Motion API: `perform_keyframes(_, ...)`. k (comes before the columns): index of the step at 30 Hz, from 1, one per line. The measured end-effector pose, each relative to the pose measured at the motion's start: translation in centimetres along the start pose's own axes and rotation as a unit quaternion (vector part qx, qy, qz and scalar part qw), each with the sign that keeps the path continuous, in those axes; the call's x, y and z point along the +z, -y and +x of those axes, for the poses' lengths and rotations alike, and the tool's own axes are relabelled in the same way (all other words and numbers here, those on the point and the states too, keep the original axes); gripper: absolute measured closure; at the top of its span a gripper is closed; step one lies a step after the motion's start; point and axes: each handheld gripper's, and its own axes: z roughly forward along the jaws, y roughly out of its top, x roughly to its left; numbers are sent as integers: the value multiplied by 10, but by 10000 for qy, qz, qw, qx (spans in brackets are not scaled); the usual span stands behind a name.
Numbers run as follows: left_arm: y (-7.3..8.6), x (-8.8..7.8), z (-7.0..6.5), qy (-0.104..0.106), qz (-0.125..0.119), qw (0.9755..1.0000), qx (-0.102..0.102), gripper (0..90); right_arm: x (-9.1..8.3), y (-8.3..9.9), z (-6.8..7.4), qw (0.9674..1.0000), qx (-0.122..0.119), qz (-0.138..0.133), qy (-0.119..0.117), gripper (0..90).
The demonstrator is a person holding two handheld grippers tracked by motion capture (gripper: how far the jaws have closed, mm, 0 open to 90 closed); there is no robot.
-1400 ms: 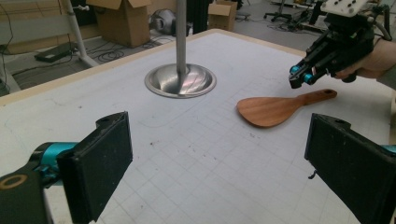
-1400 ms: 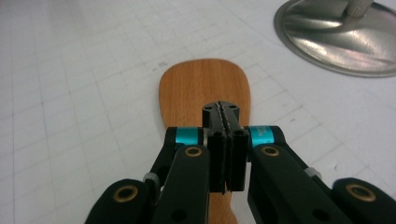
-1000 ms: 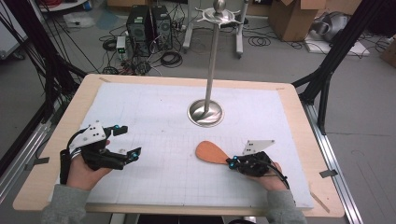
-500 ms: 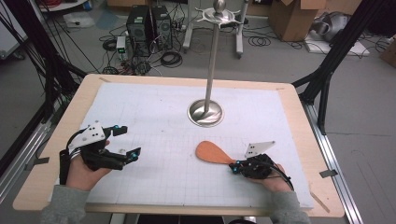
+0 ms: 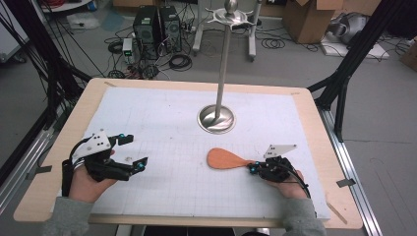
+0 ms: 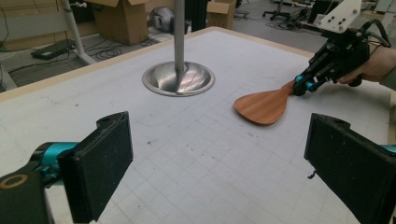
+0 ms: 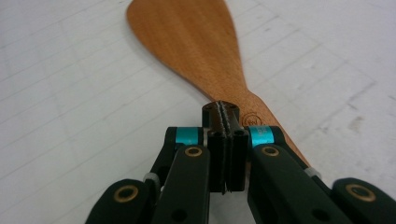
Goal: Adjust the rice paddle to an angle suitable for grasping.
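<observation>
The wooden spatula (image 5: 226, 159) lies flat on the white gridded tabletop (image 5: 147, 113), on the person's right side and nearer to them than the round base of the metal stand (image 5: 216, 118). Its long axis runs almost straight across the tabletop: the broad blade points toward the middle and the narrow handle points out to the right, directly under the right tool (image 5: 253, 168). That tool is lined up along the same axis. In the right gripper view its two jaws are pressed together pad to pad, tips over the neck of the spatula (image 7: 196, 42), with the handle passing beneath them rather than between them; whether the tips actually rest on the wood cannot be told. The left tool (image 5: 135, 151) sits well apart on the other side, jaws spread wide with nothing between them, facing the blade (image 6: 261, 105) across bare tabletop. The right hand is clearly the nearer one, so any pick-up would likely fall to it, and it would first have to spread its jaws to straddle the handle across its width.
</observation>
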Motion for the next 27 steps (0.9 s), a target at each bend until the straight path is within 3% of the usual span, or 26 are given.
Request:
perform_keyframes(4, 2, -3, 0, -20, -3, 10000, 10, 88, 2, -1, -2, 10000, 63, -32, 62, 898)
perform_keyframes(5, 2, -4, 0, -45, 0, 10000, 28, 88, 4, -4, -4, 9998, 51, -29, 187, 898)
perform_keyframes(12, 4, -12, 1, -116, -12, 9999, -30, 88, 10, -8, -11, 9986, 222, -135, 455, 898)
perform_keyframes(18, 9, -14, 0, -144, 120, 9998, -57, 89, 16, -12, -16, 9977, 395, -208, 512, 898)
perform_keyframes(27, 11, -28, -1, -251, 75, 9996, -95, 88, 25, -20, -20, 9963, 473, -260, 670, 898)
